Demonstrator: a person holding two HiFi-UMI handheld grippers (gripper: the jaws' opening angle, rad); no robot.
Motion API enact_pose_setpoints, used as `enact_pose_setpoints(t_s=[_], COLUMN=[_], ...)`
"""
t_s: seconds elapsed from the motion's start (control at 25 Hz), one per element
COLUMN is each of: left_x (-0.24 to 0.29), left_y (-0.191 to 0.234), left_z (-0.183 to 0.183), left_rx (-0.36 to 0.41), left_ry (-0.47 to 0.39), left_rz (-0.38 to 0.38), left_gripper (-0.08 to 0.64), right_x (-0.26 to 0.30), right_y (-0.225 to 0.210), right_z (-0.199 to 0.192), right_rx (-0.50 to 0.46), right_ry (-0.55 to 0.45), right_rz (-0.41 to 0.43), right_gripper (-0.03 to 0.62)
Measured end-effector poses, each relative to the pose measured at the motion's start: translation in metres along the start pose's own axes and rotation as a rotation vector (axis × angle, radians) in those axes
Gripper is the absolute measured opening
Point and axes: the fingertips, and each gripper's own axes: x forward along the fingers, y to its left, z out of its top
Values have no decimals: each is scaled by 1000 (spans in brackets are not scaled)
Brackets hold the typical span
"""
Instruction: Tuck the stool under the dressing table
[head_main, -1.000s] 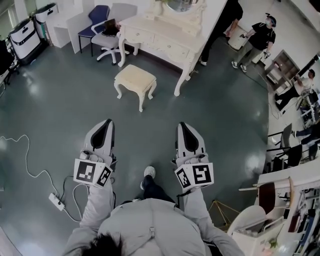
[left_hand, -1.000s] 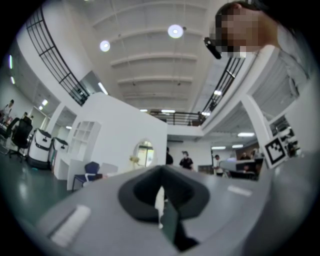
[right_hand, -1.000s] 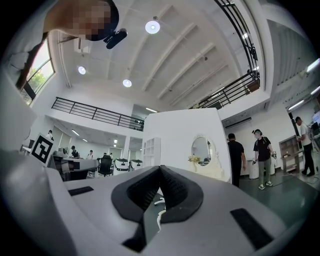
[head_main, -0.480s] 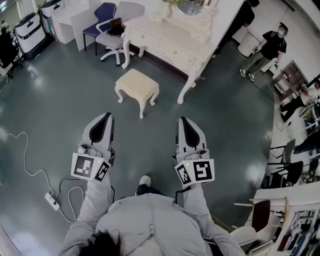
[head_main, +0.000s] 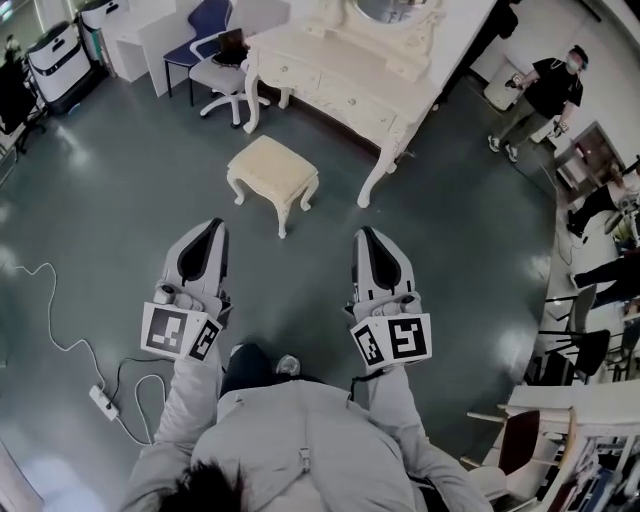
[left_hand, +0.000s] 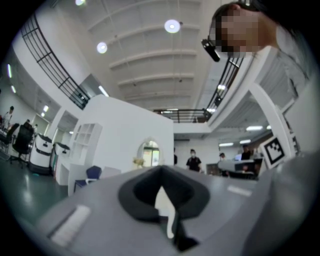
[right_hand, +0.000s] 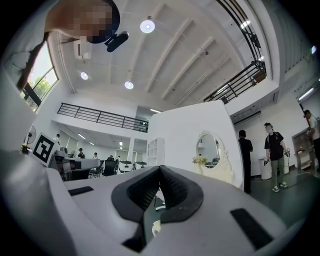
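Cream upholstery covers the stool (head_main: 272, 178), which stands upright on its four curved legs on the dark grey floor (head_main: 120, 200), out in the open in front of the dressing table (head_main: 340, 75) and not under it. In the head view it lies ahead of both grippers, well apart from them, between their tips and the table. It sits within the span between the two grippers, somewhat nearer the line of the left gripper (head_main: 212, 227) than that of the right gripper (head_main: 366, 234).

Its seat is oblong, and the long axis runs from upper left to lower right in the head view, about parallel to the table's drawer front. One long side faces the table and the other faces the person. It stands before the left part of the table, near the left front leg.

Both grippers are held side by side, pointing toward the furniture. Each one's own view shows its dark pads pressed together with nothing clamped between them
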Motion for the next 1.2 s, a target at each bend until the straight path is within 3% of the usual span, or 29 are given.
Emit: enact_pose_setpoints(t_s=[0.44,1.2], left_x=[56,161], left_y=[36,196], left_z=[-12,-15], left_rx=[-13,-10], left_ry=[-3,-16], left_rz=[-51,-131], left_gripper=[5,5], right_x=[54,230], right_y=[-19,-2], right_z=[-11,-30], right_rx=[-11,-12], right_ry=[6,-18], right_rz=[-45,-131], right_gripper=[3,3])
